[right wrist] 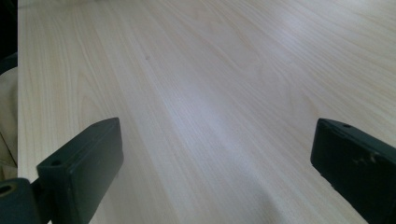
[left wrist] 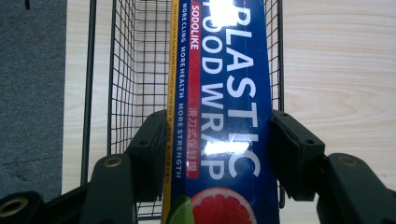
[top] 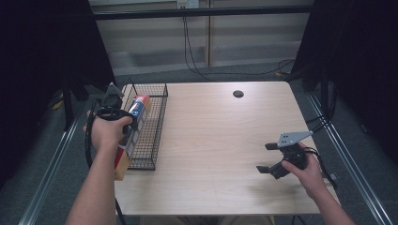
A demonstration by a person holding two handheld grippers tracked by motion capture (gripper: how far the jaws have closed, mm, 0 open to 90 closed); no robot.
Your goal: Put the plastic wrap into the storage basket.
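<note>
The left gripper (left wrist: 219,149) clamps its fingers (left wrist: 292,149) on the plastic wrap box (left wrist: 224,93) over the wire basket (left wrist: 135,70). The right gripper (right wrist: 210,168) hovers, fingers spread, above the pale wooden table (right wrist: 210,70); grey carpet (left wrist: 28,70) lies beyond.

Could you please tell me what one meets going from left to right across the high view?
Left gripper clamping the long blue plastic-wrap box → black wire basket → round dark hole in the light wooden table → right gripper, jaws open.

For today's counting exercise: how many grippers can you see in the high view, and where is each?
2. The left gripper is over the wire basket, clamped on the plastic wrap box; the right gripper is open above the table.
</note>
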